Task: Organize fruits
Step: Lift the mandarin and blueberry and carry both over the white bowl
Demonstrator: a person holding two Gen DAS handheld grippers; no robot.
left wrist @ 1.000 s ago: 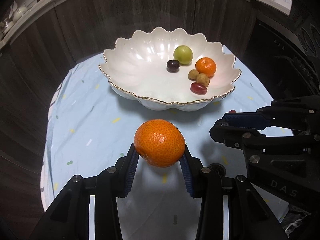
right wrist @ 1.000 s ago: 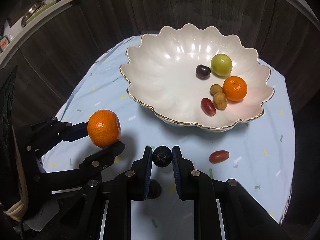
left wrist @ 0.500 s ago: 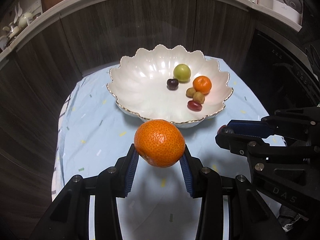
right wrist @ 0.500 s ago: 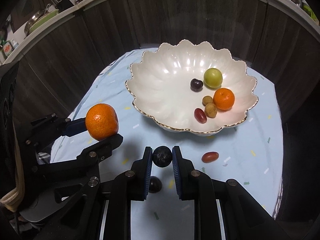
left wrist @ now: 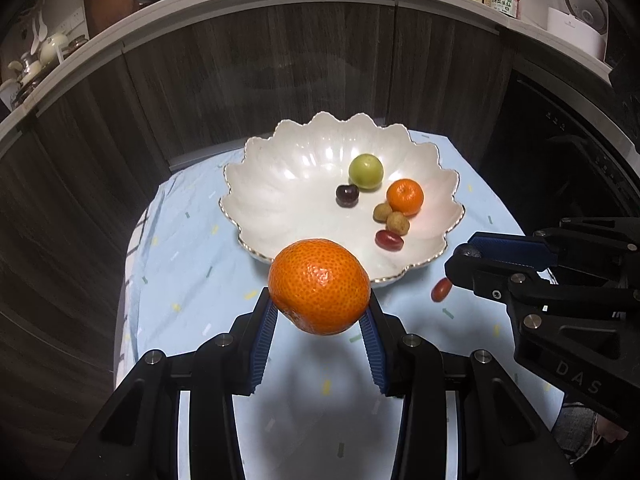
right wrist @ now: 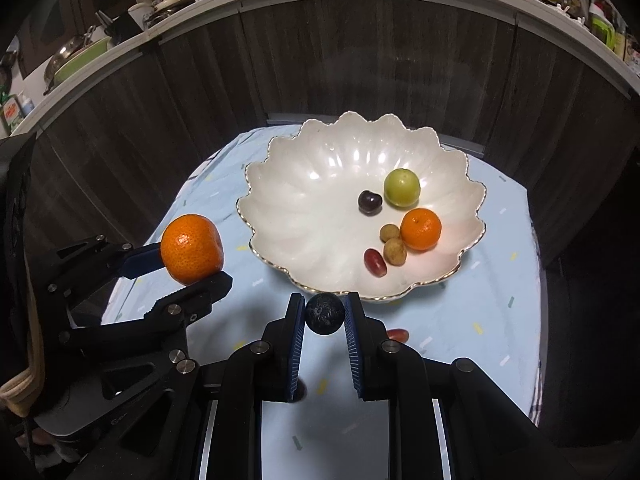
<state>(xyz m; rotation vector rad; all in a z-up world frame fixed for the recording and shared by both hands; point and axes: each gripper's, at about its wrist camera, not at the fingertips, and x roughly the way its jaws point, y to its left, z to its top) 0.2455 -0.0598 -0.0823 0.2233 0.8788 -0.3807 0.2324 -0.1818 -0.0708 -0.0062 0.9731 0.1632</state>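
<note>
My left gripper (left wrist: 319,308) is shut on a large orange mandarin (left wrist: 319,286), held in the air above the pale blue cloth in front of the bowl; the same mandarin (right wrist: 192,249) shows at the left of the right wrist view. My right gripper (right wrist: 324,314) is shut on a small dark round fruit (right wrist: 325,314), lifted near the bowl's front rim. The white scalloped bowl (left wrist: 280,184) with a gold edge holds a green fruit (left wrist: 365,171), a dark cherry (left wrist: 347,195), a small mandarin (left wrist: 405,197), two brown longans (left wrist: 397,223) and a red grape (left wrist: 388,239).
A loose red grape (left wrist: 441,289) lies on the cloth (left wrist: 188,272) right of the bowl, partly behind my right gripper in its own view. Dark wood cabinet fronts (left wrist: 320,80) rise behind the table. The counter above carries pans and bottles.
Both grippers have risen with their fruits, so the bowl and table look smaller and farther below. The cabinet top and counter have come into view.
</note>
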